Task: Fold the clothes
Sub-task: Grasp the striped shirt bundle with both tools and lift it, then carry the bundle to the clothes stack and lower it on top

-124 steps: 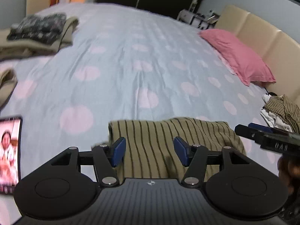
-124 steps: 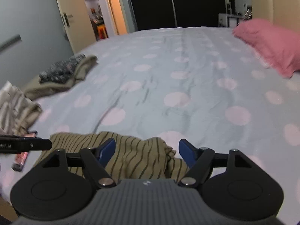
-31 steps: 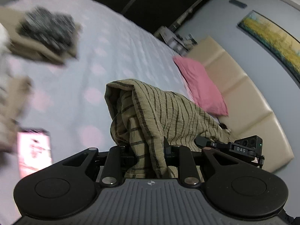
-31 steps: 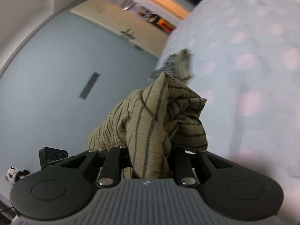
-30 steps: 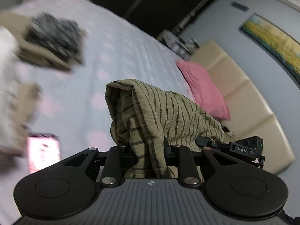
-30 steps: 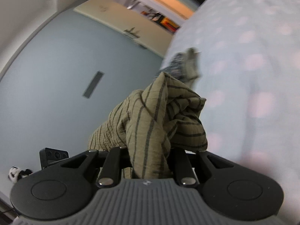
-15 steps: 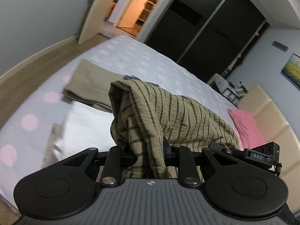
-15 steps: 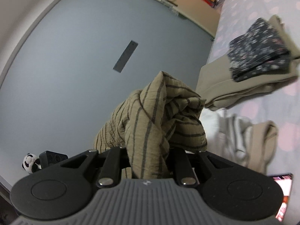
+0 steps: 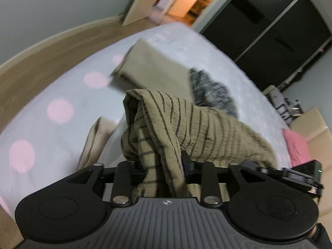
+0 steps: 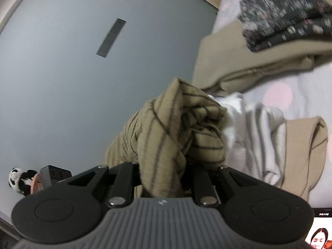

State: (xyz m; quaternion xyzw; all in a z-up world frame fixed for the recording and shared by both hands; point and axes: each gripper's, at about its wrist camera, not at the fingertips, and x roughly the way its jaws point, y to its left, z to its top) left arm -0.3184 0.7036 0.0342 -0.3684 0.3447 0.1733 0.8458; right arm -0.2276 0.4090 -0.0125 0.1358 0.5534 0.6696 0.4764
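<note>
An olive garment with dark stripes (image 9: 186, 124) hangs bunched between both grippers, lifted above the dotted bed sheet (image 9: 51, 124). My left gripper (image 9: 161, 164) has a fold of it between its fingers; the jaws are opening, and the cloth still fills the gap and touches the blue pad. My right gripper (image 10: 166, 164) is shut on another bunch of the same garment (image 10: 182, 124). The right gripper's body (image 9: 290, 174) shows at the right edge of the left wrist view. The cloth hides the fingertips in both views.
A folded beige garment (image 9: 153, 68) with a dark floral one (image 9: 211, 91) on top lies ahead near the bed's wooden edge (image 9: 41, 62). A white-grey striped garment (image 10: 261, 137), a beige piece (image 10: 315, 145) and a lit phone (image 10: 319, 234) lie close by. A pink pillow (image 9: 294, 145) is far right.
Both grippers have swung with the striped garment from the middle of the bed toward the corner with the folded pile. The left jaws stand slightly wider than before.
</note>
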